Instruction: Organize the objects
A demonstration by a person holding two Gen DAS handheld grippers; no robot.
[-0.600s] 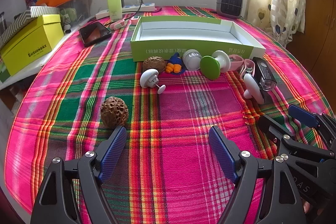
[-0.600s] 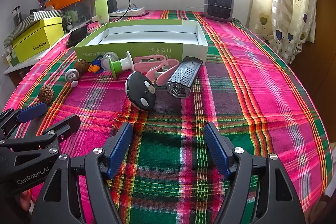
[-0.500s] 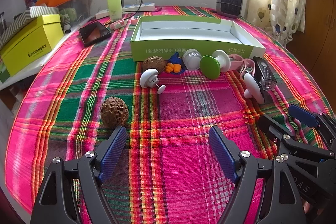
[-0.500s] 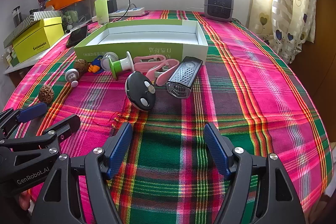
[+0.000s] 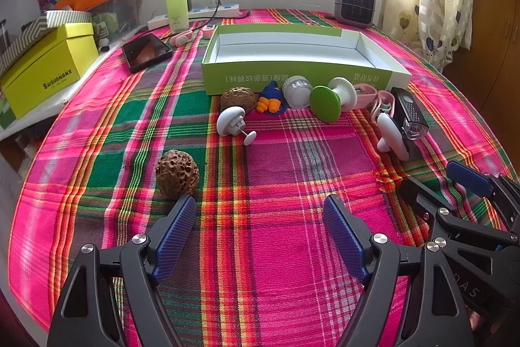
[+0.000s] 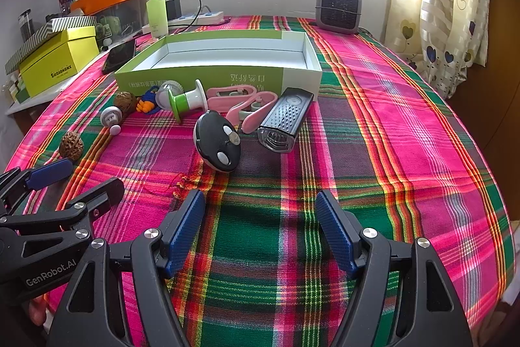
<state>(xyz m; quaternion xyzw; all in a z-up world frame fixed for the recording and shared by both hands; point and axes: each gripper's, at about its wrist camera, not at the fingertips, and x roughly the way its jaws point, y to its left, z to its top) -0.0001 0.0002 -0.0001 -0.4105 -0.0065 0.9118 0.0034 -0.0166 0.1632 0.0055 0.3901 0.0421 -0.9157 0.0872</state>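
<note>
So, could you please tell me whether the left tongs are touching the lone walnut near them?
Apart. The left wrist view shows the left tongs wide open, with a strip of tablecloth visible between the walnut and the nearest blue pad.

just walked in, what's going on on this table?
Nothing is picked up yet. Both the left gripper and right gripper hover open and empty over the plaid tablecloth. The green box is empty. Small items lie loose in front of it: two walnuts, with one nearest the left gripper, a black oval gadget, and a black light.
</note>
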